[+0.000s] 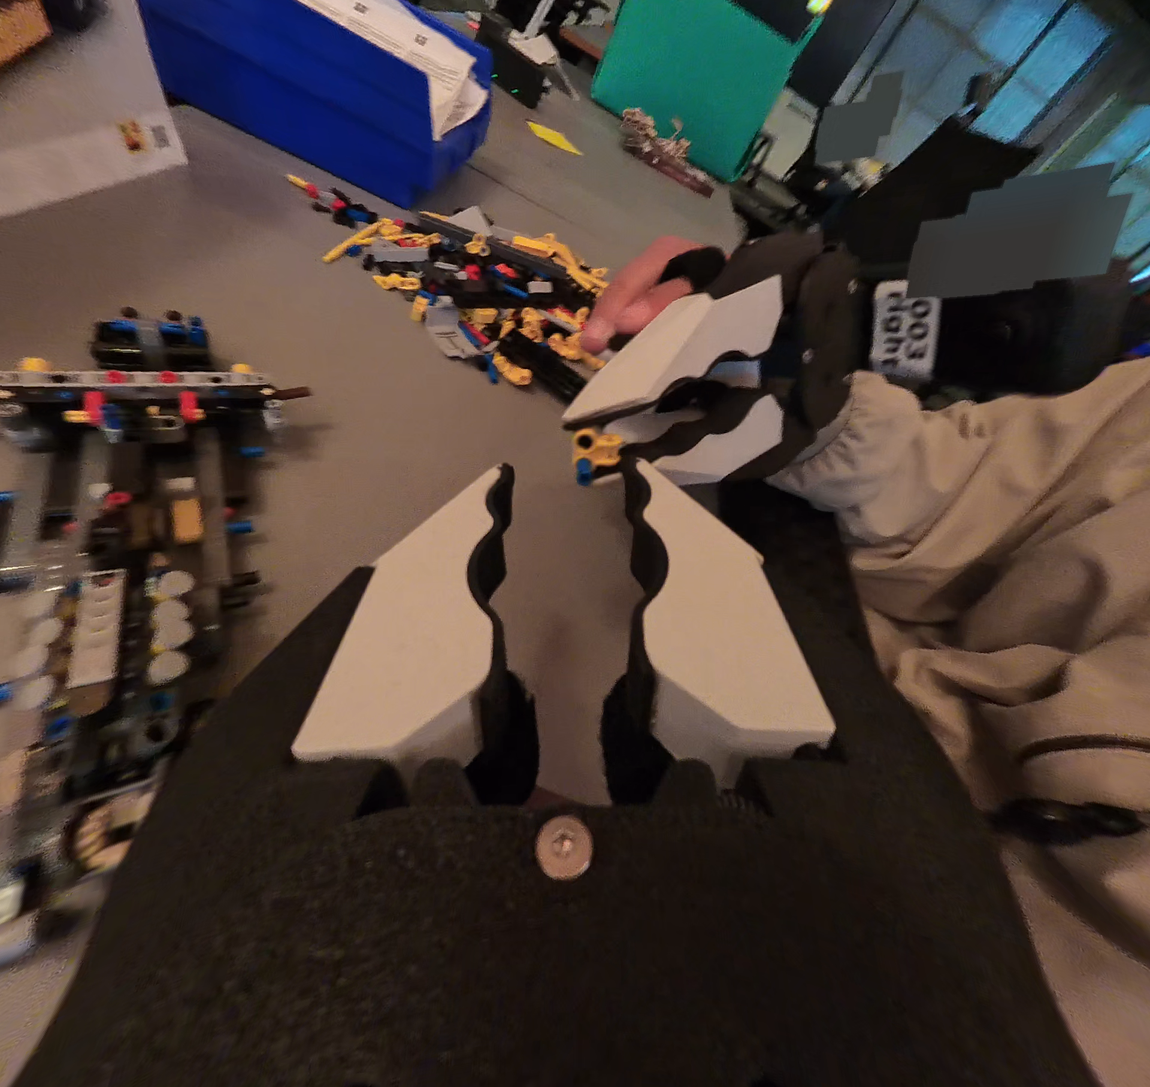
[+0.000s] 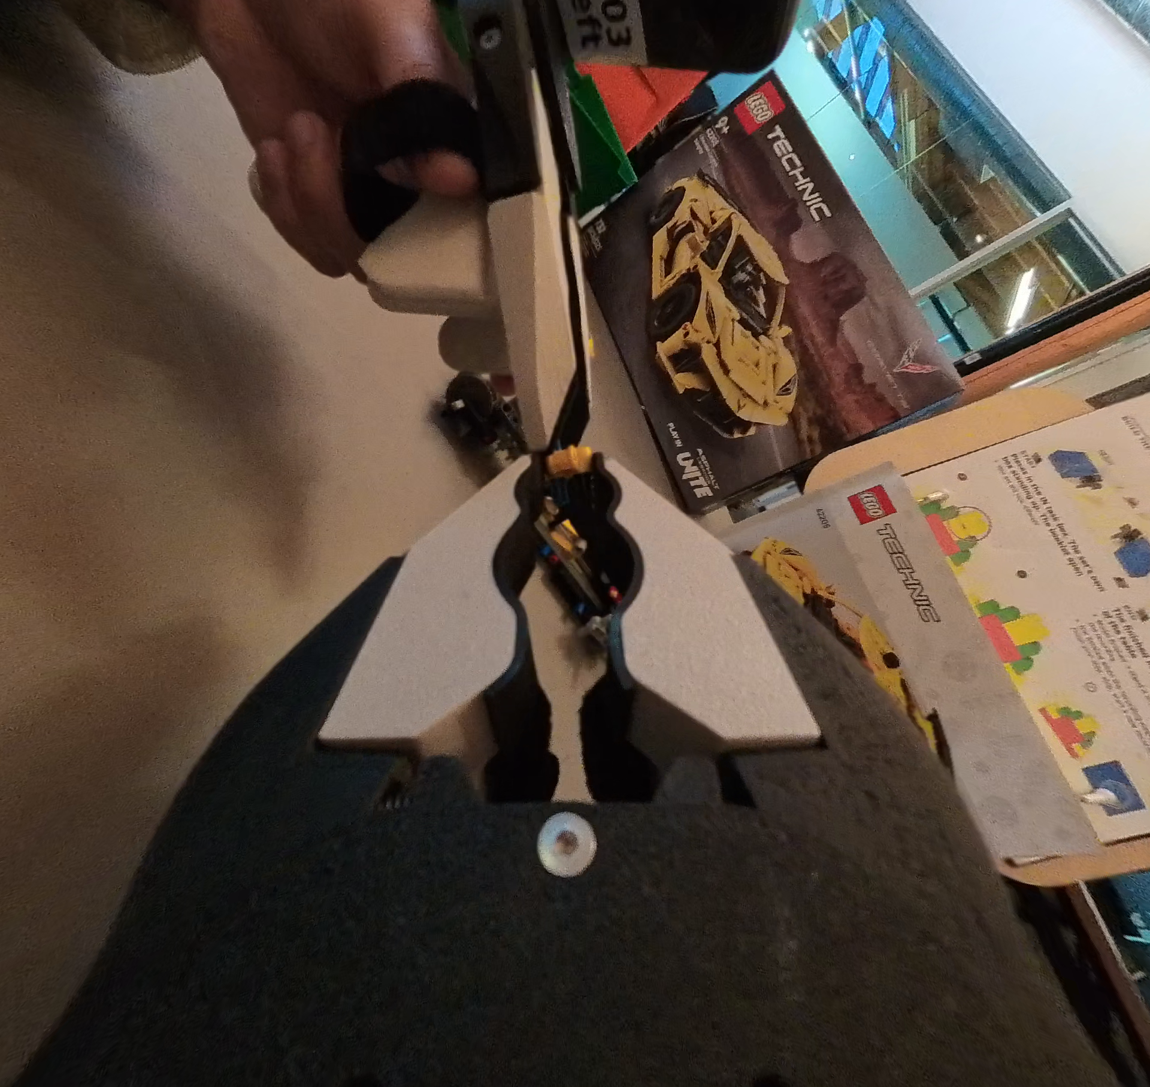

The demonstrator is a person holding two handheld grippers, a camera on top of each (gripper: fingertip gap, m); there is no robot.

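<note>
My right gripper [image 2: 567, 466] is shut on a small yellow connector [image 2: 567, 457] with a blue pin, pinched at the very fingertips. In the left wrist view the right gripper [image 1: 582, 435] comes in from the right, held by a hand [image 1: 635, 298], with the yellow connector [image 1: 595, 448] at its tip. My left gripper [image 1: 569, 472] is open and empty, its right fingertip just below the connector. In the right wrist view the left gripper [image 2: 560, 422] hangs edge-on from above, its tips meeting mine at the connector.
A pile of loose yellow, black and blue pieces [image 1: 498, 298] lies on the grey table [image 1: 386, 435]. A part-built chassis [image 1: 124, 497] sits at left. A blue bin [image 1: 299, 61] stands behind. A set box [image 2: 778, 310], a booklet [image 2: 902, 621] and a printed sheet [image 2: 1058, 559] lie at right.
</note>
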